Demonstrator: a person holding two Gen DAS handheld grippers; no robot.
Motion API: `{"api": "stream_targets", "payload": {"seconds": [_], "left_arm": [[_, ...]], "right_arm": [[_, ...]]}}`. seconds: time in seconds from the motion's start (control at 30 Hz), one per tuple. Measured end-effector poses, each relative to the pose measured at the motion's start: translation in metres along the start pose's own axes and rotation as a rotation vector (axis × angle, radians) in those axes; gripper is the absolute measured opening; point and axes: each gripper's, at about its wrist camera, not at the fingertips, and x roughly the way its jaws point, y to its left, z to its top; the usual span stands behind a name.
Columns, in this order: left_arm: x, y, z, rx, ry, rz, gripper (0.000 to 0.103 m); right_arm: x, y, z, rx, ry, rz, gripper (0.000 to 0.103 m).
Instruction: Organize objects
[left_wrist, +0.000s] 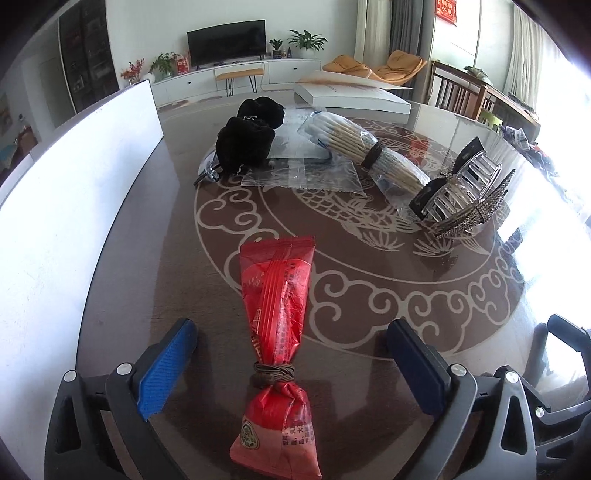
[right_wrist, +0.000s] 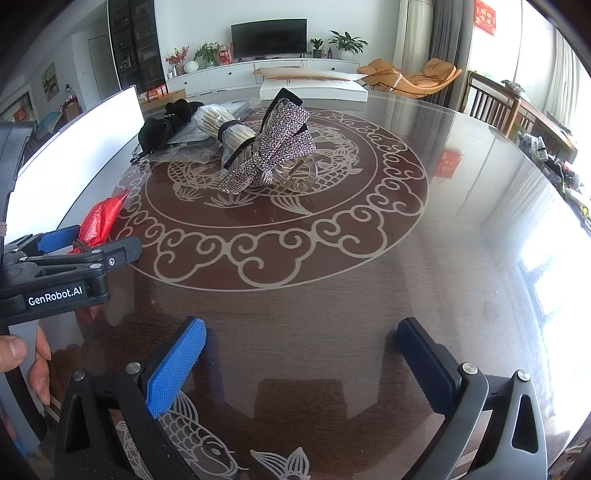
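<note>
A red snack bag (left_wrist: 277, 332), tied with a brown hair band (left_wrist: 274, 373), lies on the round table between the open jaws of my left gripper (left_wrist: 291, 338), untouched by either pad. The bag's top also shows in the right wrist view (right_wrist: 103, 218), beside the left gripper (right_wrist: 92, 245). A rhinestone bow hair claw (left_wrist: 461, 195) (right_wrist: 269, 151) sits mid-table. Behind it lie a bag of sticks bound by a dark band (left_wrist: 369, 155) (right_wrist: 229, 129) and a black furry clip (left_wrist: 247, 136) (right_wrist: 162, 129). My right gripper (right_wrist: 301, 341) is open and empty over bare table.
A white board (left_wrist: 74, 206) stands along the table's left edge. A flat white box (left_wrist: 351, 94) lies at the far side. Clear plastic sheets (left_wrist: 306, 177) lie under the far items. Chairs and clutter stand beyond the right rim.
</note>
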Motion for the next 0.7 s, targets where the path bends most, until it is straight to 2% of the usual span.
{"api": "stream_targets", "payload": {"seconds": [0.23,0.33,0.7], "left_arm": [[0.0000,0.0010,0.0001,0.001,0.001,-0.005,0.103],[0.0023,0.0035,0.0025,0.035,0.000,-0.025,0.103],[0.0034,0.0059,0.0049,0.028,0.000,-0.021,0.103]], "right_arm": [[0.0002,0.0001,0.0000,0.000,0.000,0.000,0.103],[0.0002,0.0001,0.0000,0.000,0.000,0.000,0.103],[0.0008,0.0007,0.0002,0.000,0.000,0.000,0.103]]}}
